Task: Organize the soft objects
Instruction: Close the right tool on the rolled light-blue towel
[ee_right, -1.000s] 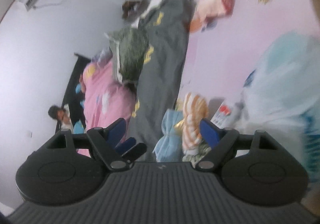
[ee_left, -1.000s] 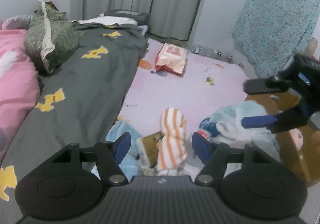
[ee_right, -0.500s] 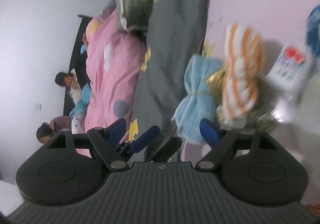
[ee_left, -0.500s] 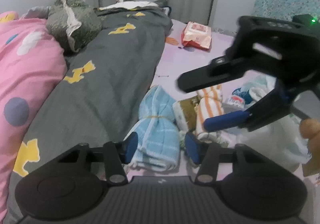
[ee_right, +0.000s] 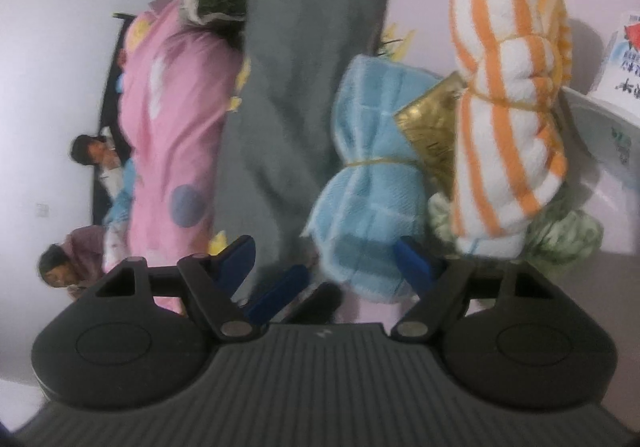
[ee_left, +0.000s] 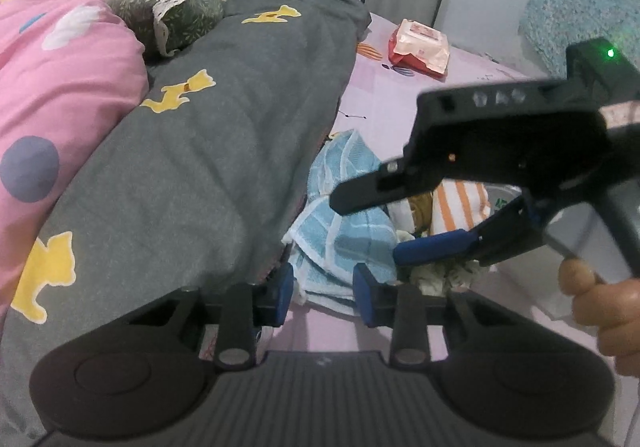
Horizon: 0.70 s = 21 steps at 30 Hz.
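Observation:
A light-blue towel bundle (ee_left: 344, 207) tied with a band lies on the lilac sheet against the grey blanket. Its near end sits between the pads of my left gripper (ee_left: 323, 291), which is shut on it. Beside it stands an orange-striped towel roll (ee_right: 508, 107), with a gold packet (ee_right: 432, 135) wedged between the two. My right gripper (ee_right: 324, 263) hovers over the blue towel (ee_right: 372, 183). Its jaws are closing but stand wide, with the towel's end and the left fingers between them, and the pads press on nothing. From the left wrist view the right gripper (ee_left: 364, 230) reaches in from the right.
A grey blanket (ee_left: 224, 127) with yellow figures, a pink quilt (ee_left: 60, 87) and a green pillow (ee_left: 168, 11) fill the left. A wipes pack (ee_left: 418, 43) lies farther back. A green patterned cloth (ee_right: 568, 235) sits under the striped roll. Two people (ee_right: 92, 155) sit beyond the bed.
My left gripper dropped toward the blue towel and its jaws narrowed onto the near end. The right gripper swung in from the right and came close above the bundles.

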Motion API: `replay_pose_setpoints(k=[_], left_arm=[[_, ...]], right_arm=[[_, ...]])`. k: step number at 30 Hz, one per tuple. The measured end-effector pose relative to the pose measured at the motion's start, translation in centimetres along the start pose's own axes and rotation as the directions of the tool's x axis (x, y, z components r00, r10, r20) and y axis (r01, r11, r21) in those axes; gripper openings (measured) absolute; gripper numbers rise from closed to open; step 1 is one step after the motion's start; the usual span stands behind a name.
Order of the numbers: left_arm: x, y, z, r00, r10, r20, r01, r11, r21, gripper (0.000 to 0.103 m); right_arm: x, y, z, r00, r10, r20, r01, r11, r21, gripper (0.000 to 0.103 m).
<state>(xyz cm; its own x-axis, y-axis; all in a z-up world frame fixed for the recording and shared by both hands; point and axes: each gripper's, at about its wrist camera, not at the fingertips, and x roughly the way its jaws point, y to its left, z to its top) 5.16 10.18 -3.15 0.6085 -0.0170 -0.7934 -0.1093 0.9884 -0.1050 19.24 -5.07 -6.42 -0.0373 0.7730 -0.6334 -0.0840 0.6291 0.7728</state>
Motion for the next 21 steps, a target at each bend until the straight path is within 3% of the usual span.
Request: replay_pose_setpoints(k=[6,15,21], left_arm=[[0.6,0.3,0.7,1.0,-0.017,0.003,0.017,1.0,-0.009,0.034],[3.2,-1.3,1.1,0.996,-0.063,-0.057,0.063,0.998,0.004,0.038],[3.5,-1.5,0.9,0.994,-0.08,-0.075,0.08,0.997,-0.005,0.038]], right_arm=[[0.2,-1.0,1.0,0.997,-0.07,0.041,0.07,0.997,-0.011,0.072],[1.3,-1.3,1.7,0.997,-0.073,0.017,0.073,0.997,-0.013,0.066],[2.1,-1.8,1.9,0.995,-0.097,0.009,0.097,0.995,-0.027,0.036]])
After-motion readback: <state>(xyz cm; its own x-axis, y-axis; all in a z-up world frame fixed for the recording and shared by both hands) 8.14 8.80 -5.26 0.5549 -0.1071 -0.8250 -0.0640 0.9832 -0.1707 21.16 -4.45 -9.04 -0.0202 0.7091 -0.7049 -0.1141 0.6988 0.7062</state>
